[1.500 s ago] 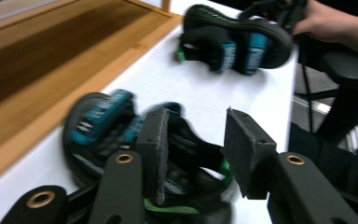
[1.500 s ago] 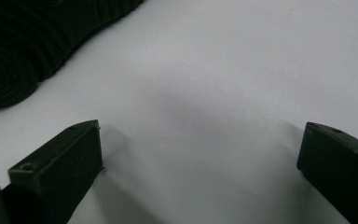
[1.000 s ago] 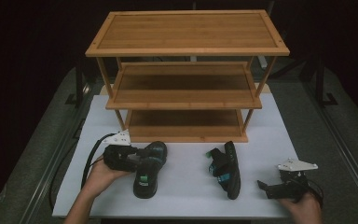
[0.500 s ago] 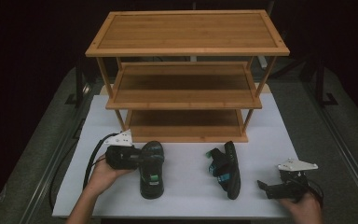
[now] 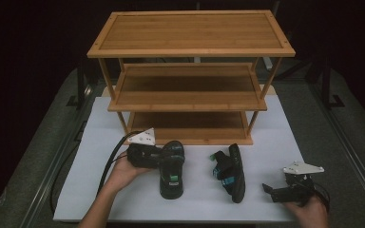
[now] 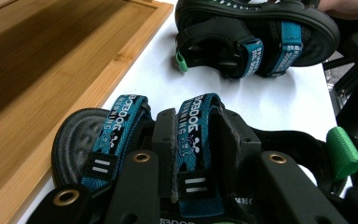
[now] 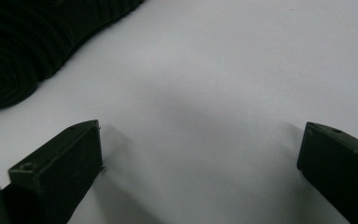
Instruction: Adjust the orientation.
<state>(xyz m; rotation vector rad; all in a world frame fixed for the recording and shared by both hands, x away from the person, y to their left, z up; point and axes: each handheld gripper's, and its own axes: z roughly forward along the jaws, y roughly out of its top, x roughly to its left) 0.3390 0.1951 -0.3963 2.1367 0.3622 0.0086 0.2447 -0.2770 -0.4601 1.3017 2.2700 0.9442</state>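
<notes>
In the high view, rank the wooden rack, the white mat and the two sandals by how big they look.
1. White mat, though the rack hides part of it.
2. Wooden rack.
3. Left sandal and right sandal: they look alike, no ranking.

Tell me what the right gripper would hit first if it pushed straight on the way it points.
Most likely the sandal lying on its side. The right gripper, jaws open, points left across the white mat toward its sole, with bare mat between; the exact line is hard to judge.
</notes>
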